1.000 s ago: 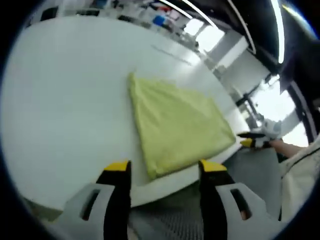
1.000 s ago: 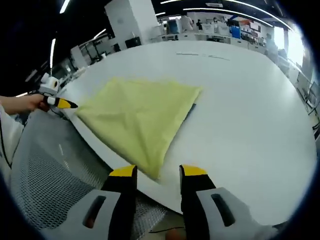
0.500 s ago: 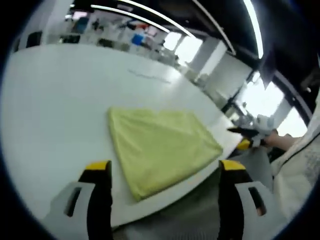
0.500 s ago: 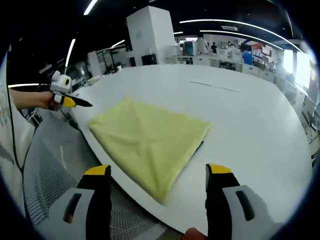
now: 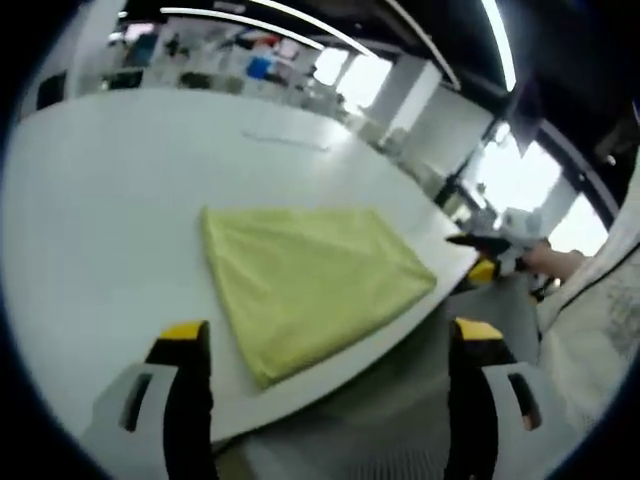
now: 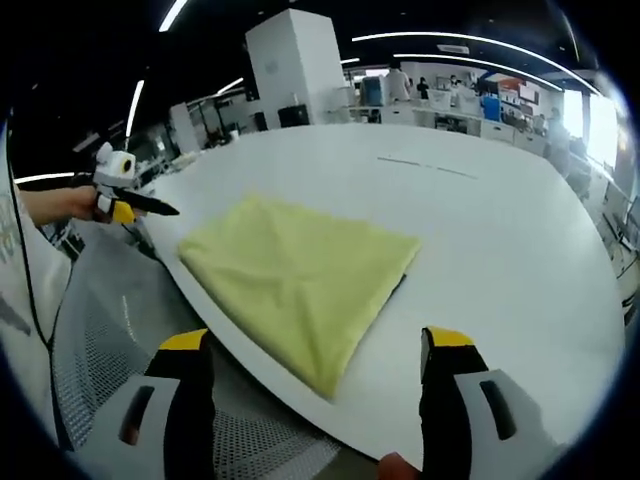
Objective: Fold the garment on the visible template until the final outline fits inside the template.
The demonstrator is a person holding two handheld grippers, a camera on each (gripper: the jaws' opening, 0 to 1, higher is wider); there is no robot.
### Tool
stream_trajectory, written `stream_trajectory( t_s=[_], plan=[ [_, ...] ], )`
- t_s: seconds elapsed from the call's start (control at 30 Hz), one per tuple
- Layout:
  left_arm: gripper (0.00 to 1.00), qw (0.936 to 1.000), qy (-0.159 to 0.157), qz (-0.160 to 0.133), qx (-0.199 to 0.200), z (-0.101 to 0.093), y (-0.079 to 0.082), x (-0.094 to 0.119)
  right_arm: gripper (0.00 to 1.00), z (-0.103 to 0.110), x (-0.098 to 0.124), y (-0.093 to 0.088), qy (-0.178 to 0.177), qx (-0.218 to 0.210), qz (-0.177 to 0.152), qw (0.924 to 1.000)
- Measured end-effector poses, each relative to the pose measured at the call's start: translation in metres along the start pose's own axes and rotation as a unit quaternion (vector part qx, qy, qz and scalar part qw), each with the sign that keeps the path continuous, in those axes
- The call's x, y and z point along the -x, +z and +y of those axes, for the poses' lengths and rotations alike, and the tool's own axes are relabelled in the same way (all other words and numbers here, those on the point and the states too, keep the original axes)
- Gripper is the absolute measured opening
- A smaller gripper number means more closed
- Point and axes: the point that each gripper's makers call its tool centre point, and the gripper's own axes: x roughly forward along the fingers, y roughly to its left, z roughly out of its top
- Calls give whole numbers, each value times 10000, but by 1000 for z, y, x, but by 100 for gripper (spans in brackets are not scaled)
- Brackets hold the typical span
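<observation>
One garment (image 5: 305, 285) and two grippers were present. The garment, a yellow-green cloth of soft, matte weave, lay folded into a roughly four-sided flat packet on the white table (image 5: 110, 190), close to the table's curved near edge. In the right gripper view a diagonal crease crossed the garment (image 6: 300, 280), and a thin dark strip, possibly the template, showed under its far right edge; what the strip was could not be told for certain.

The left gripper (image 5: 325, 345) hung off the table edge, its two yellow-tipped black jaws spread wide and holding nothing; the garment lay ahead of and between them, nearer the left jaw. The right gripper (image 6: 310, 350) likewise stood with jaws spread wide and empty, the garment ahead of and between them, its nearest corner pointing back toward the gap.

Each gripper appeared in the other's view: the right gripper (image 5: 495, 255) at the right, beyond the garment's far corner, held by a hand (image 5: 555, 262); the left gripper (image 6: 120, 200) at the left, off the table edge, also held by a hand (image 6: 60, 205). A grey mesh surface (image 6: 90, 340) lay below the table edge.
</observation>
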Motion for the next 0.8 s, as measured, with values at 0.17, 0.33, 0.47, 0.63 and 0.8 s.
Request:
stream_trajectory(
  t_s=[0.17, 0.33, 0.47, 0.63, 0.8],
  plan=[
    [96, 9999, 36, -111, 121, 2, 3, 3, 86, 3, 0, 2, -3, -15, -7, 10000],
    [95, 9993, 74, -225, 301, 5, 5, 3, 85, 5, -2, 1, -2, 5, 58, 10000],
    [95, 9989, 73, -270, 374, 4, 4, 2, 84, 6, -4, 0, -17, -35, 118, 9999],
    [94, 9986, 51, -299, 440, 2, 5, 2, 83, 8, -6, -1, 0, -82, 123, 9999],
    [93, 9982, 67, -338, 483, 3, 7, 3, 83, 10, -6, -2, 21, -107, 135, 9998]
  ],
)
